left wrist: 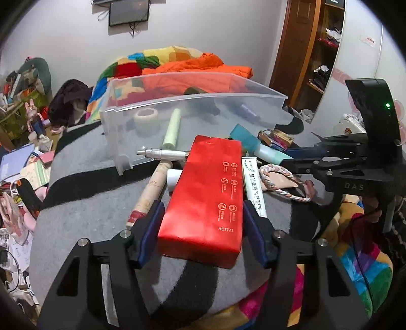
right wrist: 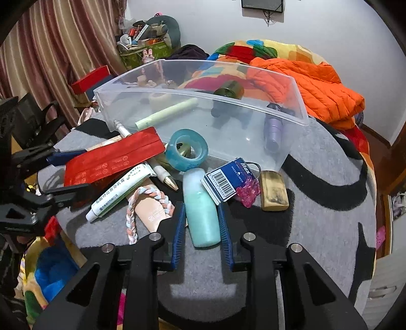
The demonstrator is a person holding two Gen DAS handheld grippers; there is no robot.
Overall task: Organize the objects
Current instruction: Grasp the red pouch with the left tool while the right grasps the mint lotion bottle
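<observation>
Red box (left wrist: 206, 190) lies amid toothpaste tube (left wrist: 252, 182), pen (left wrist: 162, 154), before clear bin (left wrist: 192, 111).

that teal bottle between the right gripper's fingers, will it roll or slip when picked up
The teal bottle looks round and smooth, so it would probably roll if nudged sideways on the grey blanket. It lies lengthwise between the right hand-held gripper's open pads, which likely helps. Its glossy plastic may slip; it seems rigid.

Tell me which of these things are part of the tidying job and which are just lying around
Part of the job: red box, teal bottle, clear bin, toothpaste tube, tape roll.

Just lying around: orange jacket, wall screen, curtain.
</observation>
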